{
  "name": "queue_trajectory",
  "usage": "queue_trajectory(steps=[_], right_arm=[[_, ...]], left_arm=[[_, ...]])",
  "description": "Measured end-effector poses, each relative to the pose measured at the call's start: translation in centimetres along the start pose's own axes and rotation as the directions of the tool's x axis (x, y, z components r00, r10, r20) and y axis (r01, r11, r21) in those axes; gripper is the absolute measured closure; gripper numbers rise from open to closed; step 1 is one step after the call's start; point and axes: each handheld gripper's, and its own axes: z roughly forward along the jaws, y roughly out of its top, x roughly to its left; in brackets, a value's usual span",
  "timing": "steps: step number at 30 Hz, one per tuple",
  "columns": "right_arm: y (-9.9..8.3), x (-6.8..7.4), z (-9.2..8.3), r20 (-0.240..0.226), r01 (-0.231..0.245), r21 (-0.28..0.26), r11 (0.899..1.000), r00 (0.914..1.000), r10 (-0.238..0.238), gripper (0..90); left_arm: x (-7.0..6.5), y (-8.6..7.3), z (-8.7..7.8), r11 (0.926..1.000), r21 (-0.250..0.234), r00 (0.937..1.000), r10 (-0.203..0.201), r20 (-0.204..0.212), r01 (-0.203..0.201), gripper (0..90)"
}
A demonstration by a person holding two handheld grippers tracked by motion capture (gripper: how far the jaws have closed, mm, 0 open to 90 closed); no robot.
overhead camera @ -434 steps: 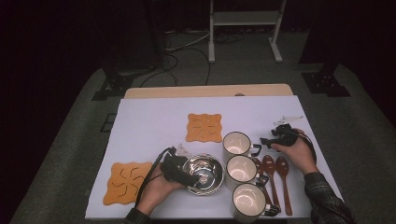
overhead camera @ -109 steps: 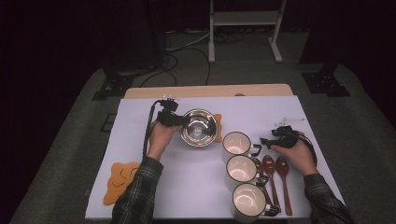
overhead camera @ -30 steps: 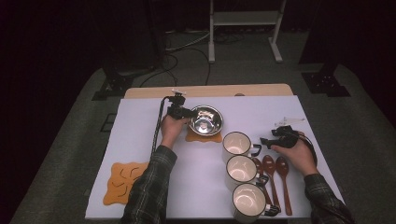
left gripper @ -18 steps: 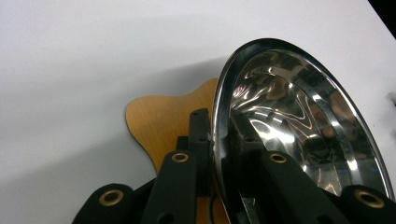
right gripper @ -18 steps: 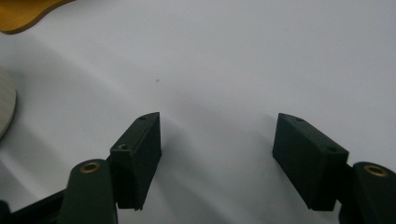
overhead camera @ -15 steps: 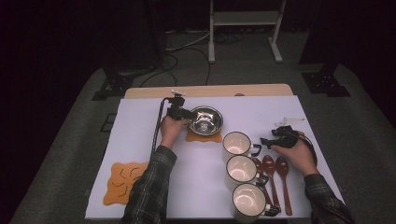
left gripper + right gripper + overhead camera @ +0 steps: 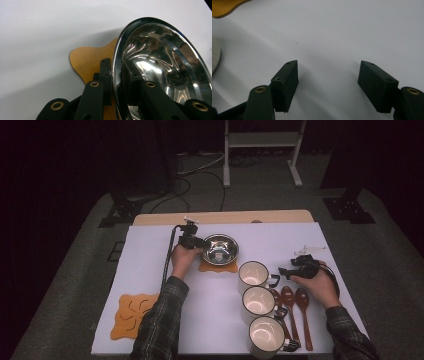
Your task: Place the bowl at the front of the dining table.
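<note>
Nearest me: three white mugs in a column on the white table cover (image 7: 150, 250). Closest mug (image 7: 266, 336), middle mug (image 7: 258, 301), far mug (image 7: 254, 274). Just right of them, three brown wooden spoons (image 7: 295, 307) side by side, bowls pointing away from me. Front left: an orange wavy-edged coaster (image 7: 131, 315), well apart from everything else.

My right gripper (image 7: 296, 269) sits on the cover just beyond the spoon bowls, right of the far mug. In its own view the right gripper (image 7: 328, 82) has its jaws wide apart, nothing between them, only bare white cover under them.

Further out, my left gripper (image 7: 196, 241) is at the left rim of the steel bowl (image 7: 220, 249). In its own view the left gripper (image 7: 116, 82) has its jaws narrow and straddling the rim: one jaw outside the wall, one inside the bowl (image 7: 162, 72). Outer pad is against the wall; the inner one is close to it, but I can't tell for sure that it presses. So I read it as holding the bowl by the rim.

The bowl rests on a second orange coaster (image 7: 219, 266), which pokes out under its near side; that coaster (image 7: 87, 62) also shows beside the outer jaw.

Far edge: a strip of bare wooden tabletop (image 7: 225, 217) beyond the cover.
</note>
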Motion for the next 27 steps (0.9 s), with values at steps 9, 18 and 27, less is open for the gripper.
queue_trajectory(steps=[9,18,27], right_arm=[[0.0,0.0,0.0,0.0,0.0,0.0,1.0,1.0,0.0,30.5],[0.0,0.0,0.0,0.0,0.0,-0.001,1.0,1.0,0.0,30.5],[0.0,0.0,0.0,0.0,0.0,0.0,1.0,1.0,0.0,30.5]], left_arm=[[0.12,-0.09,0.17,1.0,0.007,1.0,-0.004,-0.001,0.004,77.9],[0.09,-0.08,0.21,1.0,0.008,1.0,-0.001,-0.001,0.001,75.0],[0.09,-0.16,0.45,0.9999,0.012,1.0,-0.004,0.0,0.004,69.0]])
